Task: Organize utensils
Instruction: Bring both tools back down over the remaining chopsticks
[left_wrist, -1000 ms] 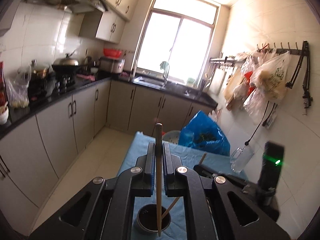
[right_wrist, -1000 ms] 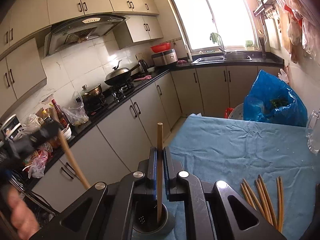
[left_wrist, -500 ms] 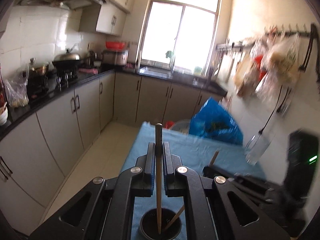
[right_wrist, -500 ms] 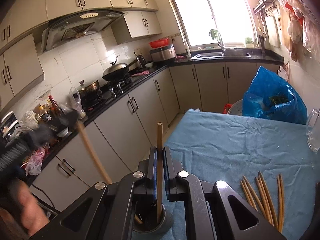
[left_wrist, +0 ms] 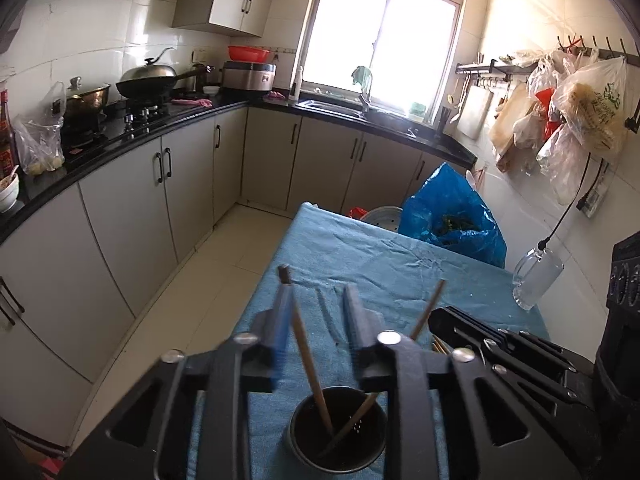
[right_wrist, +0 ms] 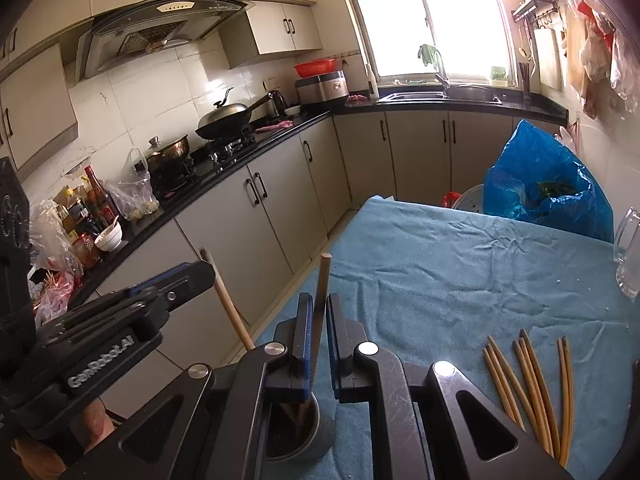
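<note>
A dark round holder (left_wrist: pixel 337 428) stands on the blue cloth at the table's near edge, right below both grippers; it also shows in the right wrist view (right_wrist: pixel 296 432). My left gripper (left_wrist: pixel 316 300) is open, and a chopstick (left_wrist: pixel 310 360) leans loose in the holder beside its left finger. A second chopstick (left_wrist: pixel 424 316) slants in from the right. My right gripper (right_wrist: pixel 319 322) has its jaws slightly apart around a chopstick (right_wrist: pixel 322 292) whose lower end is in the holder. Several chopsticks (right_wrist: pixel 528 384) lie on the cloth to the right.
A blue plastic bag (left_wrist: pixel 452 216) sits at the table's far end. A glass mug (left_wrist: pixel 536 276) stands at the right edge by the wall. The table's left edge (left_wrist: pixel 276 264) drops to the tiled floor, with kitchen cabinets (left_wrist: pixel 160 184) beyond.
My left gripper has opened and let go of its chopstick, which now leans in the holder. My right gripper's jaws have loosened around its chopstick, and its tip has dropped lower.
</note>
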Action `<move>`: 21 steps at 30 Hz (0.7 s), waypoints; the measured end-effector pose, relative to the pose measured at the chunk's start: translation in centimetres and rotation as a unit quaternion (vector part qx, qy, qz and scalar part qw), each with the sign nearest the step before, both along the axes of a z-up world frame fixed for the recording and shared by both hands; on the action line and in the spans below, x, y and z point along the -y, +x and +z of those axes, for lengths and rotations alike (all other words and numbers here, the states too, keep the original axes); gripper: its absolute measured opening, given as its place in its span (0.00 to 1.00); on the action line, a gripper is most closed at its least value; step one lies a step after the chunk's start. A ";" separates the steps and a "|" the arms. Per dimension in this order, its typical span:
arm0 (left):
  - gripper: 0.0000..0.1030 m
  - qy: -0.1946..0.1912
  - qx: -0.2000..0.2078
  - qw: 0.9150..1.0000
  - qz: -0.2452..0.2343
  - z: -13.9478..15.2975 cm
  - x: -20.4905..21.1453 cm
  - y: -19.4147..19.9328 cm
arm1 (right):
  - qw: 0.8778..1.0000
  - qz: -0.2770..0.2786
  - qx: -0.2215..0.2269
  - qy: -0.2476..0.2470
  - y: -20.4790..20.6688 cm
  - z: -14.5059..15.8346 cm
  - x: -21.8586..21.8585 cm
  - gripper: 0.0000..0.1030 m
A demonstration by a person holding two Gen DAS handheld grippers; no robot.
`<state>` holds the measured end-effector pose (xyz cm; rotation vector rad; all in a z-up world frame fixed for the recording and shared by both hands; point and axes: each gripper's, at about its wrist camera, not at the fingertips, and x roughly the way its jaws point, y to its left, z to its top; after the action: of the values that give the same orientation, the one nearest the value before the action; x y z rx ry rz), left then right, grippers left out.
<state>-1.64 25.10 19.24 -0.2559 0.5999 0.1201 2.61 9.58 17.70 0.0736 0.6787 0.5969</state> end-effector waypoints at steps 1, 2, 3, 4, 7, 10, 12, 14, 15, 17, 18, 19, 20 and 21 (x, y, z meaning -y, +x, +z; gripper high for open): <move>0.28 0.002 0.004 1.000 0.002 0.2 0.0 -0.4 | 1.000 -0.002 0.000 0.003 0.0 0.1 0.3 0.10; 0.28 0.005 0.008 1.000 0.003 0.6 0.1 -0.8 | 1.000 -0.004 0.000 0.005 -0.1 0.2 0.5 0.16; 0.30 0.007 0.012 1.000 0.003 0.9 0.2 -1.0 | 1.000 -0.007 0.000 0.009 -0.1 0.3 0.8 0.21; 0.33 0.009 0.017 1.000 0.005 1.2 0.4 -1.5 | 1.000 -0.013 0.002 0.014 -0.2 0.5 1.4 0.31; 0.34 0.016 0.030 0.999 0.008 2.3 1.1 -2.8 | 0.999 -0.024 0.008 0.023 -0.6 1.0 2.9 0.37; 0.34 0.016 0.045 0.999 -0.003 3.4 2.7 -4.4 | 0.999 -0.037 0.013 0.030 -1.1 1.5 5.5 0.37; 0.36 0.011 0.054 0.998 -0.020 3.7 3.9 -5.4 | 0.998 -0.051 0.017 0.028 -1.5 1.6 8.1 0.39; 0.40 0.005 0.057 0.998 -0.040 3.8 5.5 -6.3 | 0.997 -0.072 0.018 0.020 -1.8 1.1 11.1 0.43; 0.41 0.001 0.056 0.997 -0.052 3.6 6.6 -6.6 | 0.996 -0.085 0.014 0.014 -1.9 0.6 13.0 0.43; 0.42 -0.005 0.048 0.996 -0.078 2.9 8.8 -6.8 | 0.994 -0.113 -0.001 0.003 -1.8 -0.9 16.7 0.43; 0.43 -0.006 0.039 0.995 -0.093 2.3 10.1 -6.6 | 0.992 -0.125 -0.013 0.000 -1.7 -1.8 18.4 0.43; 0.43 -0.006 0.029 0.994 -0.106 1.5 11.3 -6.4 | 0.990 -0.140 -0.036 -0.001 -1.5 -3.1 20.6 0.43; 0.43 -0.006 0.017 0.993 -0.117 0.6 12.6 -5.9 | 0.988 -0.147 -0.053 0.000 -1.3 -4.1 22.0 0.43; 0.43 -0.005 0.002 0.992 -0.126 -0.5 13.9 -5.3 | 0.985 -0.155 -0.078 0.003 -1.1 -5.6 23.7 0.43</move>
<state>-6.96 11.18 18.74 -0.1891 0.6238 -0.1277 1.54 -14.17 12.12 0.2301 0.7980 0.2952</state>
